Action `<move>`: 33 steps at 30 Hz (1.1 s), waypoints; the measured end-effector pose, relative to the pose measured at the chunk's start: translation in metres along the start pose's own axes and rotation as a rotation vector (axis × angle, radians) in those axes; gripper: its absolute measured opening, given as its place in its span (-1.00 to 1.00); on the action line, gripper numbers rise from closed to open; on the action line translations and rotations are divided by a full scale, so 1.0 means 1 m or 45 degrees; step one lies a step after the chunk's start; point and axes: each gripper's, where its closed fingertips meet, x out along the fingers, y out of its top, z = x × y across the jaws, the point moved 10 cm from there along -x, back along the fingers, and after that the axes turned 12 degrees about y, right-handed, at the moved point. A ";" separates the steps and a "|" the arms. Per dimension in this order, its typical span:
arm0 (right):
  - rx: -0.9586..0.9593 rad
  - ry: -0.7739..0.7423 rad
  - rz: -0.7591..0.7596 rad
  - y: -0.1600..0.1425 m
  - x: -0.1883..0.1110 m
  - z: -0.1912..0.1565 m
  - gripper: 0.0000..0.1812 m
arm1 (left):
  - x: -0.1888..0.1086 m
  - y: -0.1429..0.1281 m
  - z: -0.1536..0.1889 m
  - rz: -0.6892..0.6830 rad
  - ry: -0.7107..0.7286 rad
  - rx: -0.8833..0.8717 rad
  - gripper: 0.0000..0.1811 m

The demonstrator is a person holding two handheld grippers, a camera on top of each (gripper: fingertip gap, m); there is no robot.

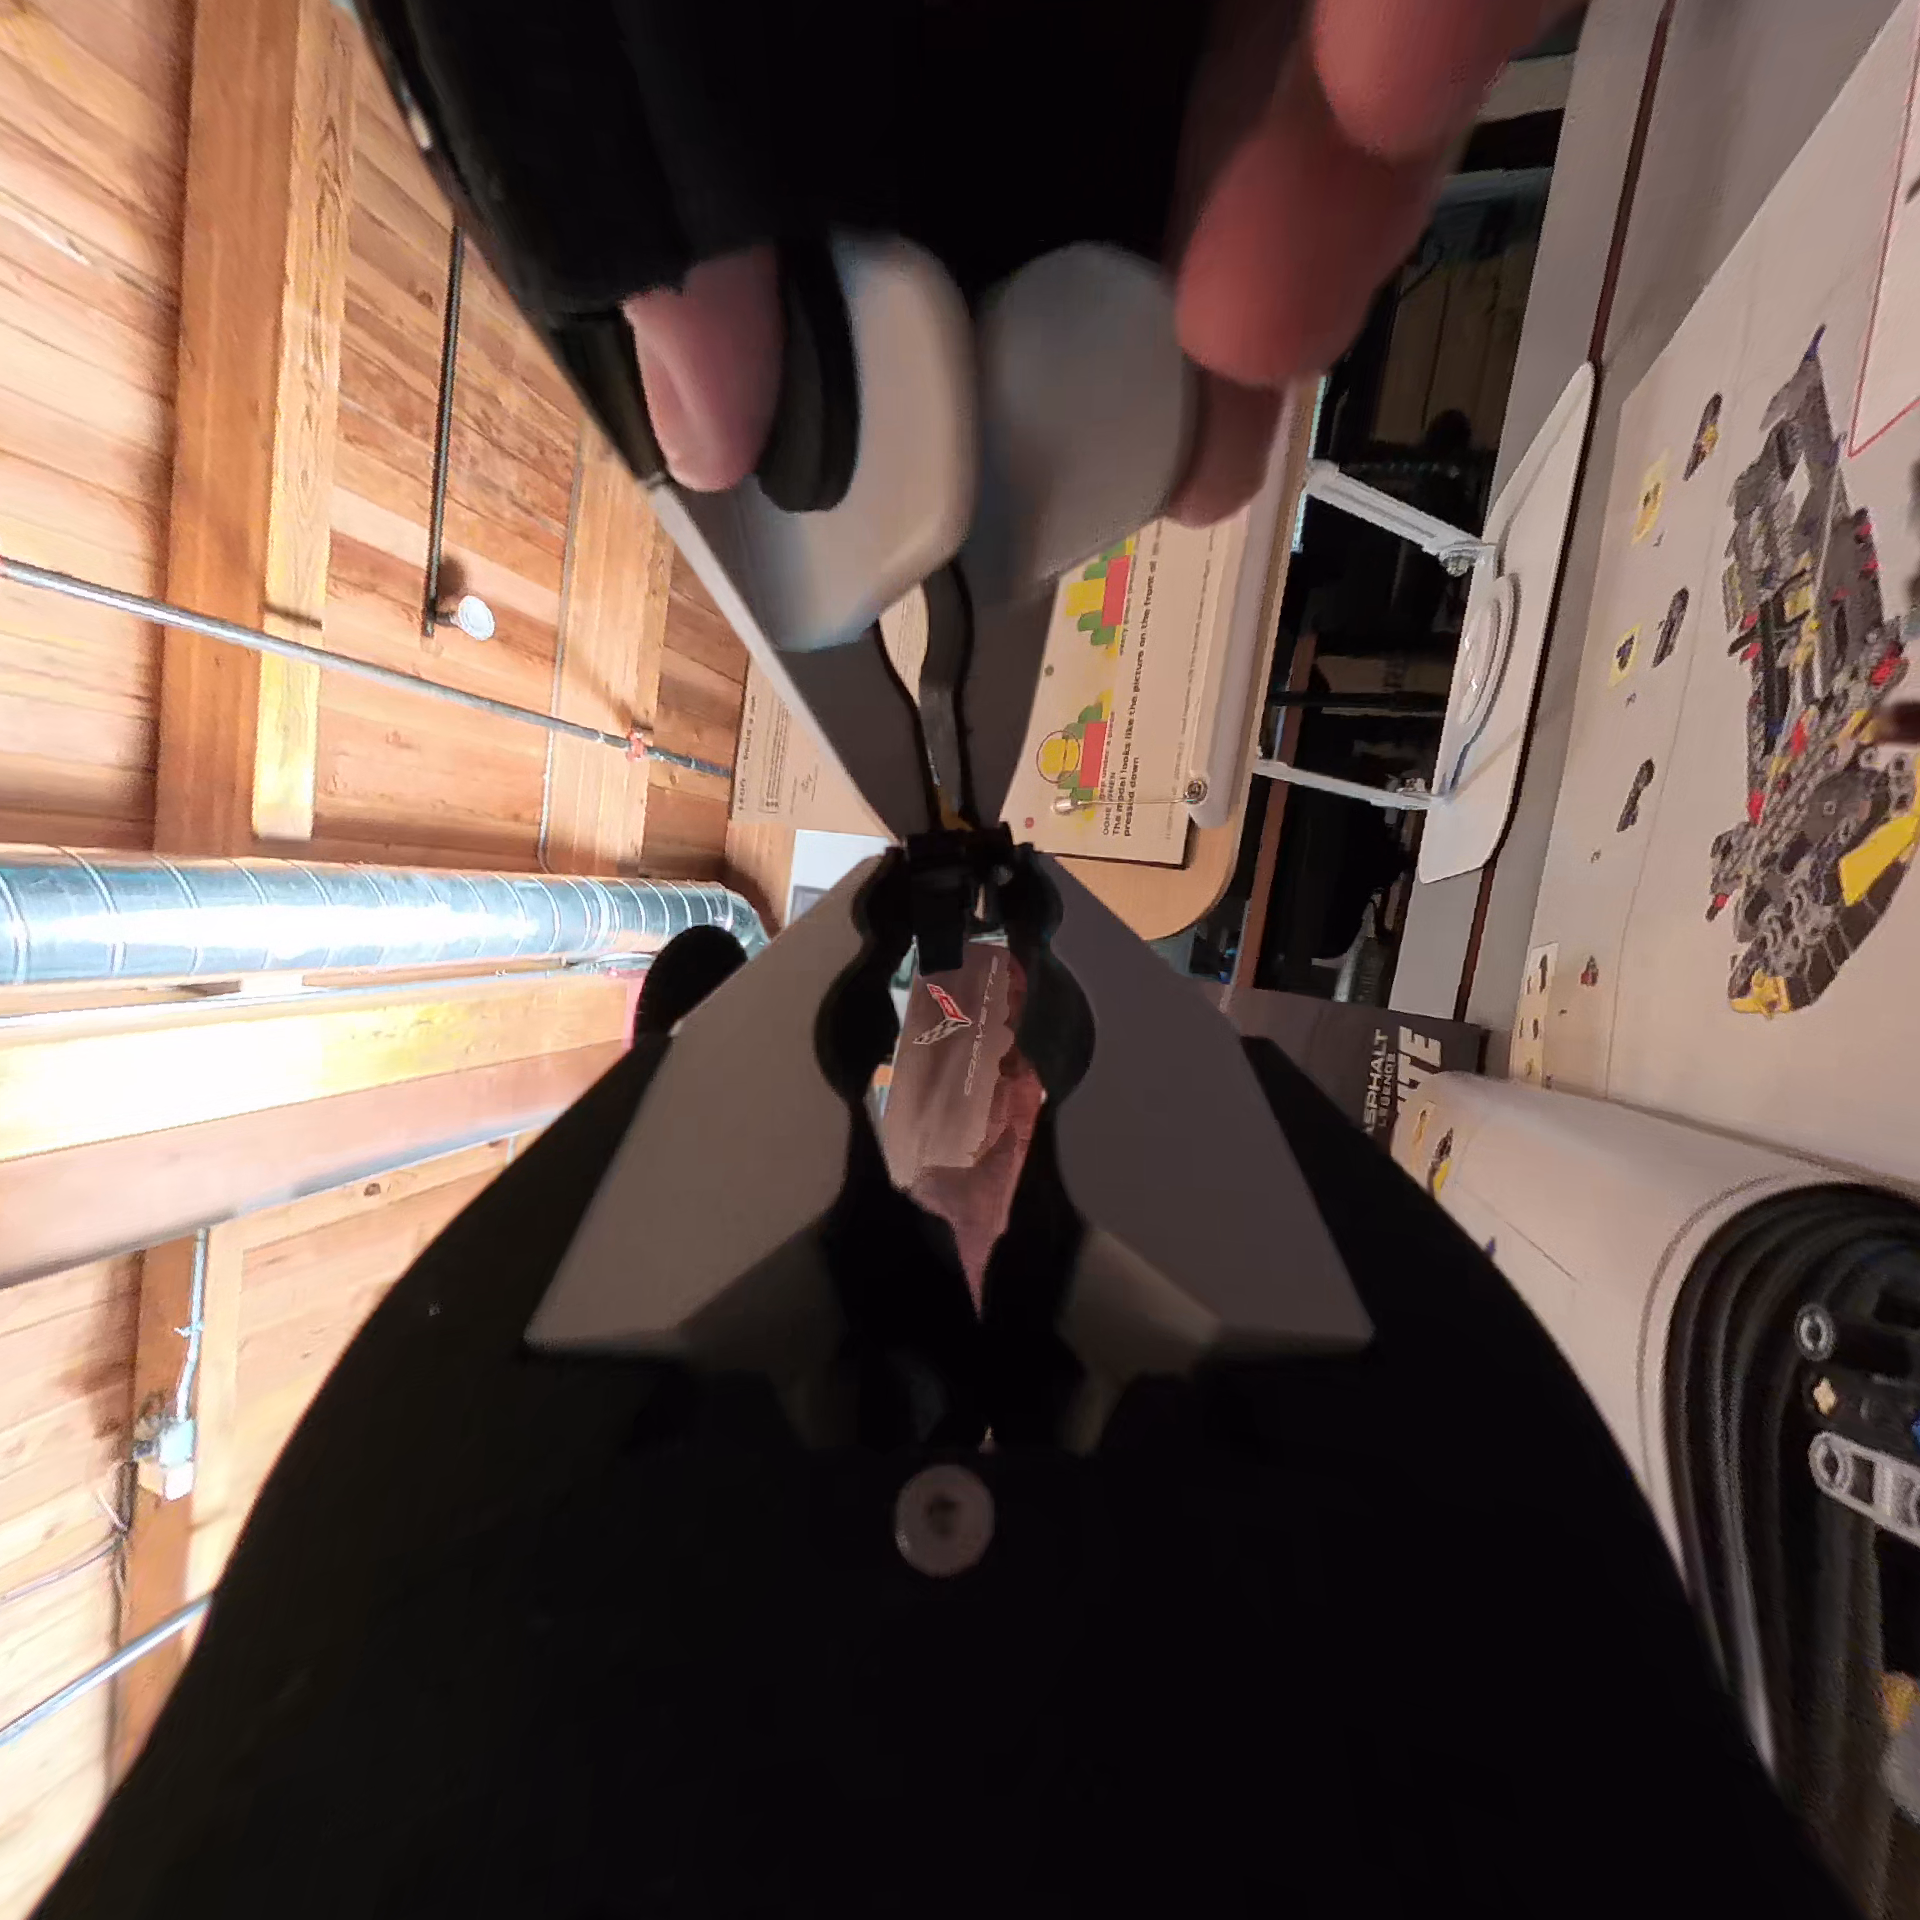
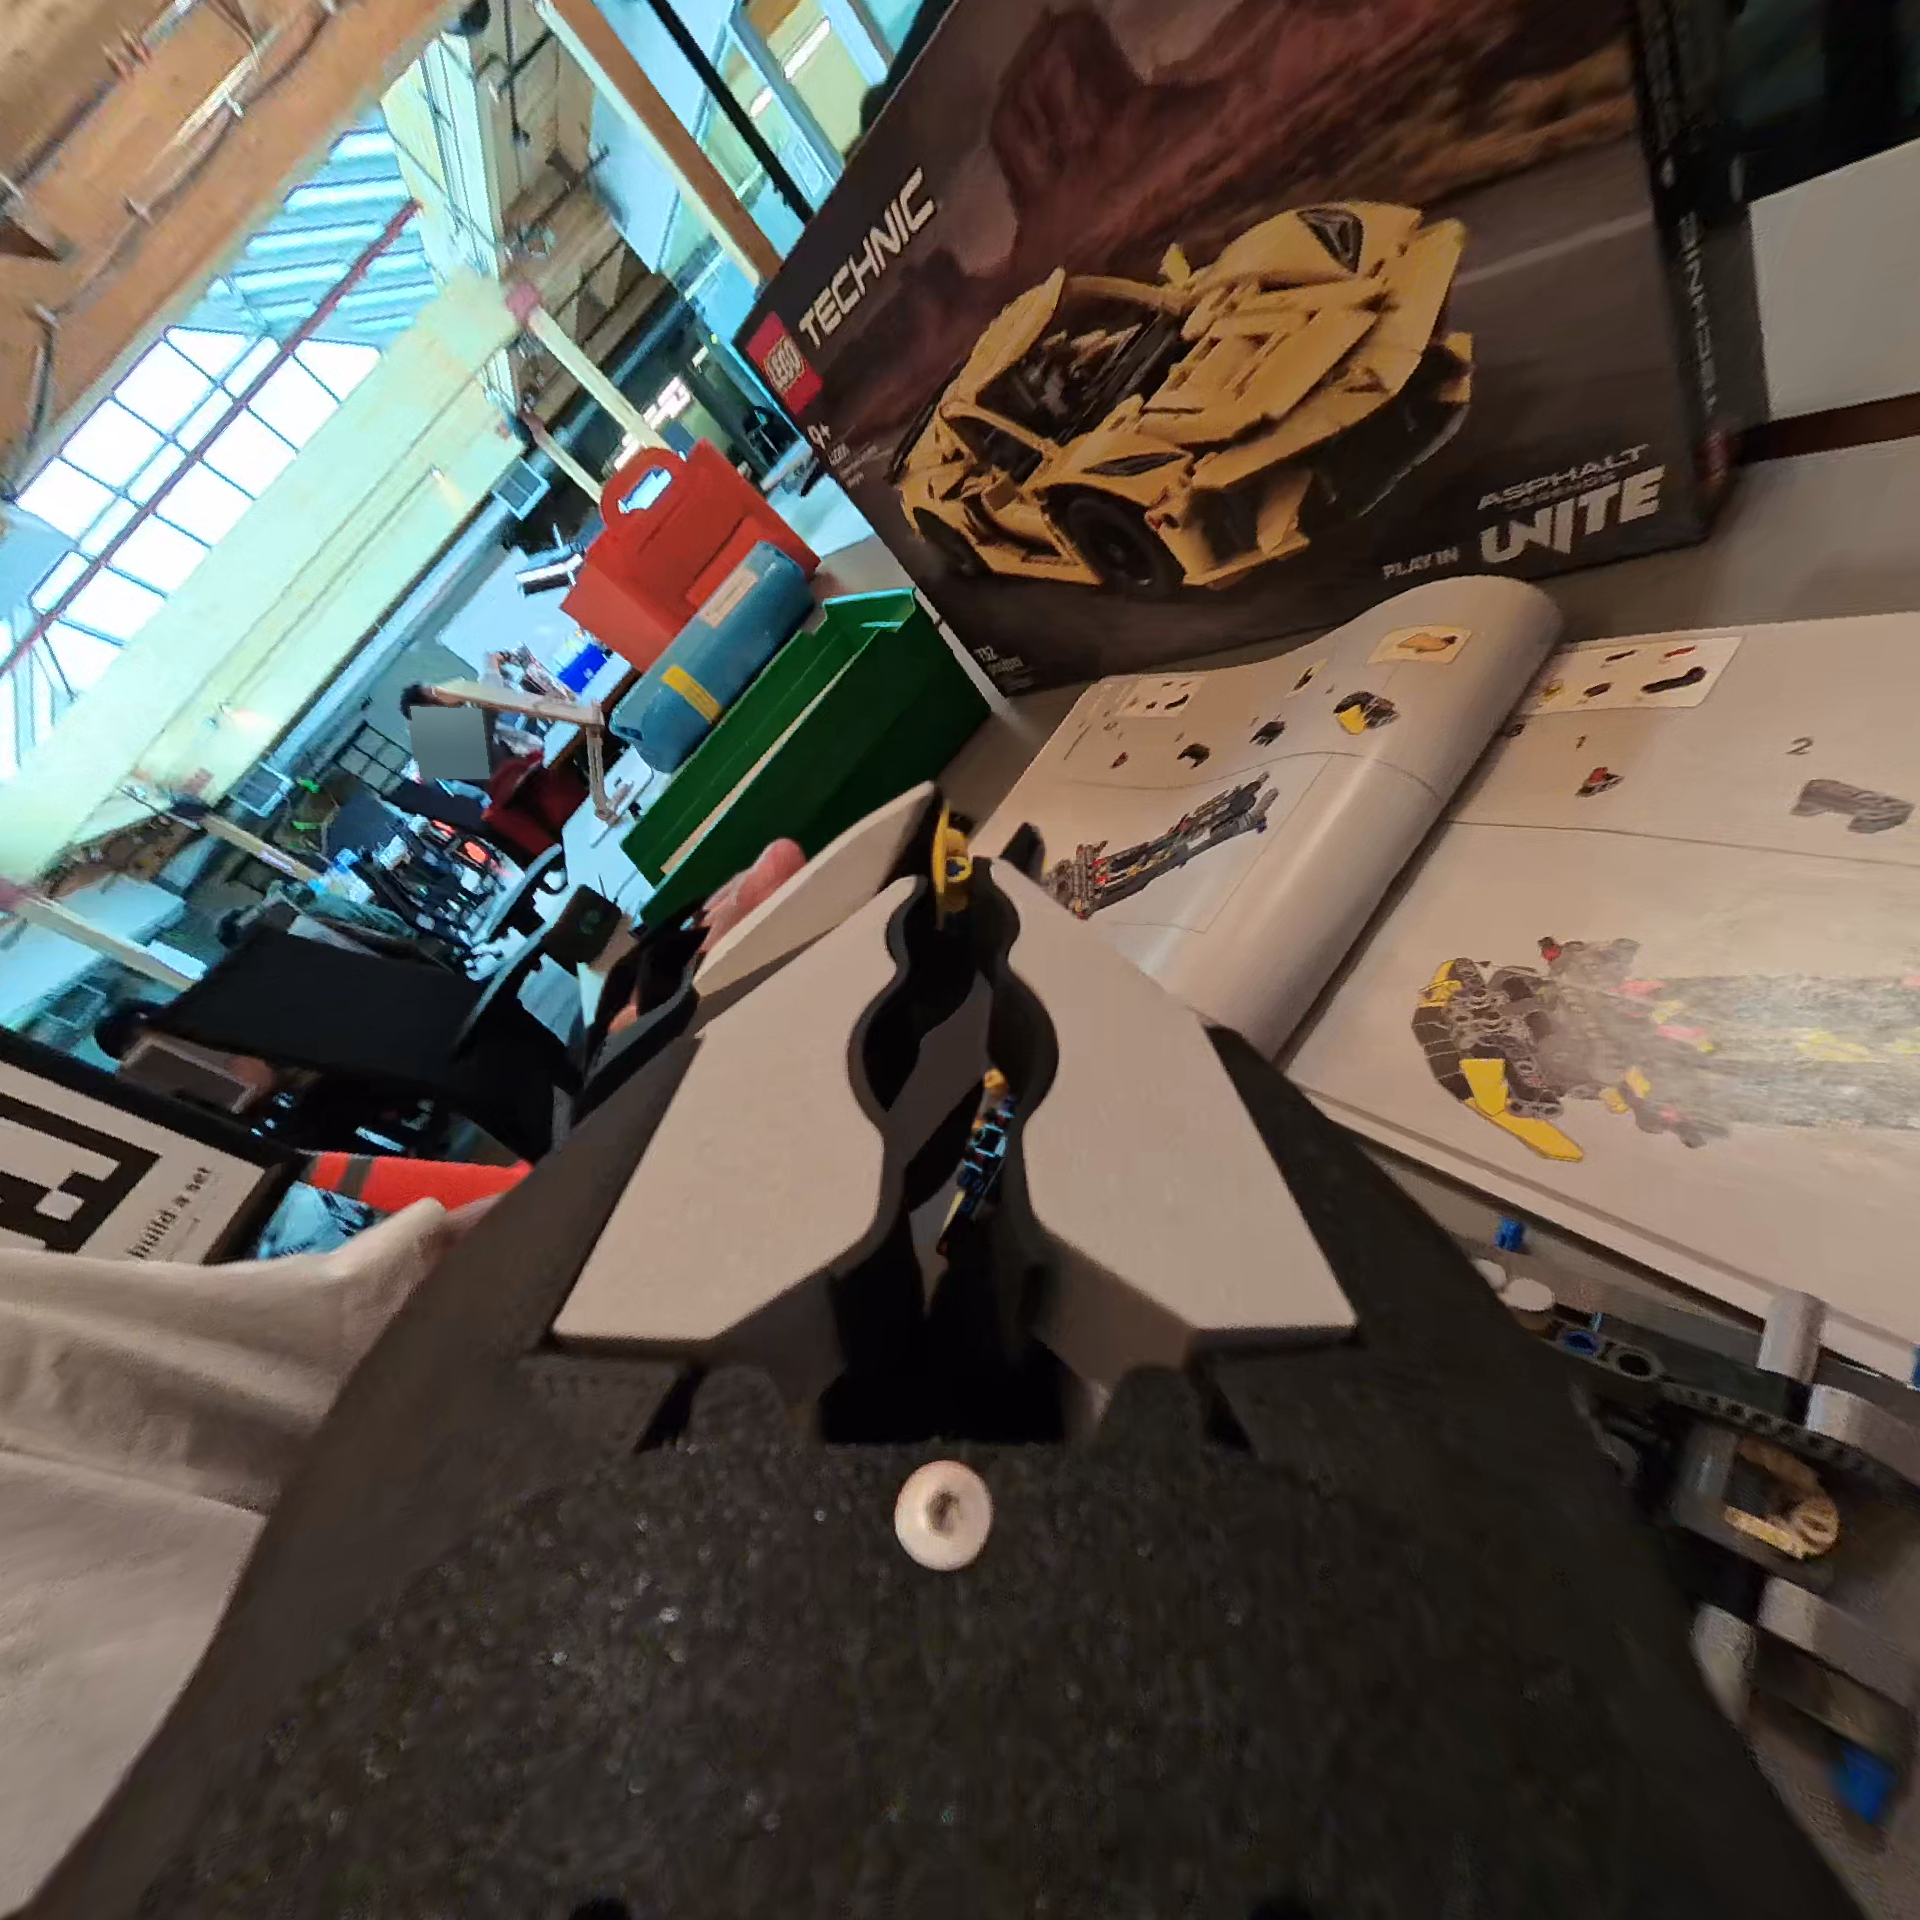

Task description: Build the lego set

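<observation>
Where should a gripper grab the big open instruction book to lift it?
Probably by the outer edge of the right-hand page of the instruction book, sliding in from the side. It lies flat and open, so only a thin page edge fits between fingers. The middle fold bulges up and is too wide to pinch.

A pale desk carries the work. An open instruction booklet lies flat on it, pages up, printed with build diagrams. Behind the booklet a dark set box with a yellow car pictured stands upright on the desk. A green bin sits just beside the box, possibly on the same surface.
</observation>
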 end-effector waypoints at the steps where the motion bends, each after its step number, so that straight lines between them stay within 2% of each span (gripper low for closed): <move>1: 0.023 0.010 0.028 -0.001 -0.001 0.001 -0.95 | 0.001 0.001 0.000 -0.016 -0.004 -0.013 -0.82; 5: 0.106 0.043 0.112 -0.005 -0.002 0.008 -0.95 | 0.004 0.005 0.003 -0.075 -0.030 -0.049 -0.83; 10: 0.329 0.194 0.167 -0.009 -0.002 0.018 -0.94 | 0.006 0.005 0.002 -0.139 -0.084 -0.197 -0.82; 16: 0.240 0.157 0.206 -0.011 0.000 0.010 -0.94 | 0.008 0.005 -0.003 -0.198 -0.085 -0.278 -0.82; 20: 0.392 0.297 0.296 -0.011 -0.002 0.014 -0.95 | 0.011 0.005 -0.008 -0.198 -0.057 -0.308 -0.82; 28: 0.452 0.426 0.337 -0.004 -0.006 0.020 -0.95 | 0.009 -0.001 -0.016 -0.201 -0.056 -0.485 -0.82; 29: 0.439 0.447 0.323 -0.003 -0.008 0.020 -0.95 | 0.008 -0.002 -0.016 -0.198 -0.057 -0.496 -0.82; 31: 0.322 0.438 0.165 0.004 -0.013 0.018 -0.94 | 0.007 -0.004 -0.016 -0.195 -0.090 -0.559 -0.82; 33: 0.037 0.302 -0.204 0.005 -0.023 0.016 -0.94 | 0.006 -0.011 -0.016 -0.237 -0.174 -0.718 -0.82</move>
